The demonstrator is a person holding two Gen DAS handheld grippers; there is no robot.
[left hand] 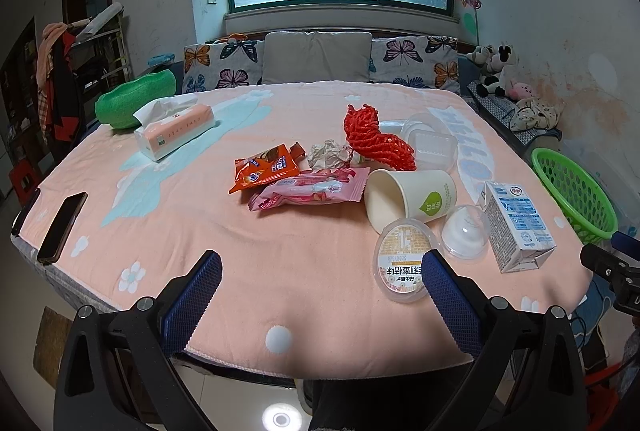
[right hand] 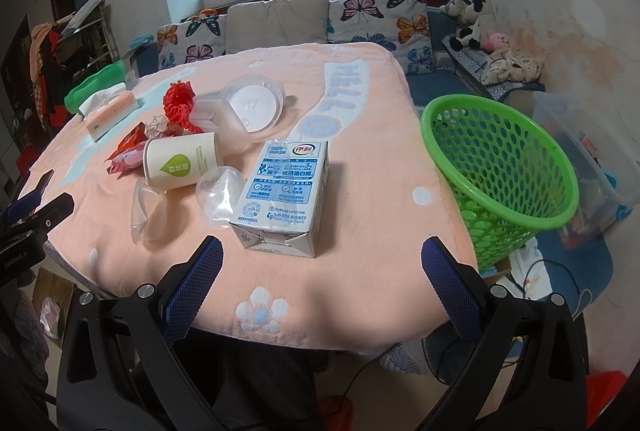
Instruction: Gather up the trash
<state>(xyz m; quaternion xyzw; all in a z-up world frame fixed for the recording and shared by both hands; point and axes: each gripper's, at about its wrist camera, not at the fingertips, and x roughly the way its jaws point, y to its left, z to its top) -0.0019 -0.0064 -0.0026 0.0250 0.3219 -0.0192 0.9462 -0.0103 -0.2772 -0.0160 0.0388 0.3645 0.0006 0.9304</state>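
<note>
Trash lies on a pink-clothed table point(left hand: 200, 231): an orange wrapper point(left hand: 266, 167), a pink wrapper point(left hand: 308, 189), crumpled paper point(left hand: 328, 153), red foam net point(left hand: 376, 139), a tipped paper cup point(left hand: 408, 197), a round lidded cup point(left hand: 404, 263), a clear dome point(left hand: 464, 233) and a milk carton point(left hand: 516, 227). The carton also shows in the right wrist view point(right hand: 284, 191). A green basket point(right hand: 500, 167) stands off the table's right edge. My left gripper point(left hand: 320, 271) is open and empty over the near edge. My right gripper point(right hand: 322, 259) is open, just short of the carton.
A tissue box point(left hand: 176, 131) and a green roll point(left hand: 132, 103) sit at the far left. Two phones point(left hand: 62, 227) lie at the left edge. Clear plastic containers point(right hand: 248, 107) lie behind the cup. A sofa with cushions point(left hand: 316, 59) is behind the table.
</note>
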